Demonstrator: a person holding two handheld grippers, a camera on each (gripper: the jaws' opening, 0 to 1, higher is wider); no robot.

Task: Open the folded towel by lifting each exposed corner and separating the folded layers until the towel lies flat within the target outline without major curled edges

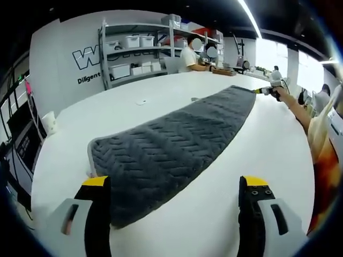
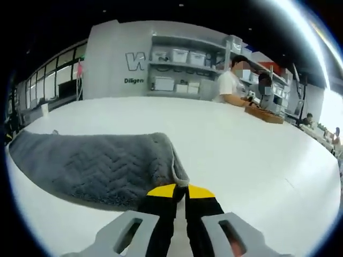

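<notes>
Plainly, towel (image 1: 171, 155): lay long on the white worktop (image 1: 161, 91).
Left tool (image 1: 174, 184): jaws wide apart, empty.
Right tool (image 2: 180, 188): jaws pinched onto towel's corner edge.
Room: bare worktop all round.

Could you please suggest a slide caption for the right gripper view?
Right gripper pinches the corner of a grey towel on a white table.

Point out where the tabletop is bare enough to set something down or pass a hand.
Bare white table lies between the grey towel and the shelving, and right of the towel beyond the right gripper. It is crowded at the towel's corner, where that gripper is shut on the towel, and by the left gripper at the near edge.
</notes>
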